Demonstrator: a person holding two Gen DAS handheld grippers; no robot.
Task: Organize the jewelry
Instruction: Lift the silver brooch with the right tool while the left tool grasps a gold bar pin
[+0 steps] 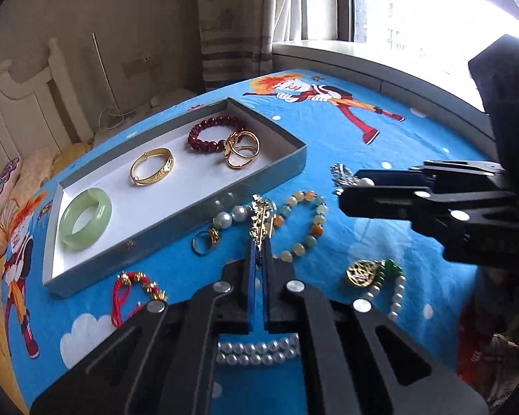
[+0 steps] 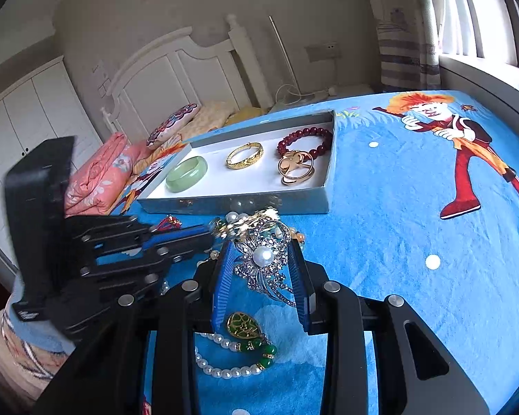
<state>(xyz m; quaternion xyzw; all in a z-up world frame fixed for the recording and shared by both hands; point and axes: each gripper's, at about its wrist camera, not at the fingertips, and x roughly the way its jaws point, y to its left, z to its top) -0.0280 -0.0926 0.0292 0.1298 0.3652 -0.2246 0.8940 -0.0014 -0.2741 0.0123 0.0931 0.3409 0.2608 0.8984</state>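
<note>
Where the blue cartoon-print bedsheet (image 1: 328, 145) covers the bed, a shallow grey cardboard tray with a white floor (image 1: 176, 207) lies toward the left. Inside it, from left to right, sit a pale green jade bangle (image 1: 85, 219), an engraved gold bangle (image 1: 152, 166), a dark red beaded bracelet (image 1: 214, 134) and a pair of linked gold rings (image 1: 240, 148) touching the red beads. Just in front of the tray, on the sheet, lie a red cord bracelet with gold beads (image 1: 135, 292), a small gold ring (image 1: 205, 240) and a bracelet of pale green and orange stone beads (image 1: 302, 224). The left hand-held gripper (image 1: 259, 252) is pinched narrow on a gold filigree brooch (image 1: 259, 221). To its right rests a white pearl necklace with a gold-and-green pendant (image 1: 373, 276). The right hand-held gripper (image 2: 261, 259) clamps a silver rhinestone brooch with a central pearl (image 2: 263, 256) between its blue pads (image 2: 221, 276), raised near the tray's front wall.
</note>
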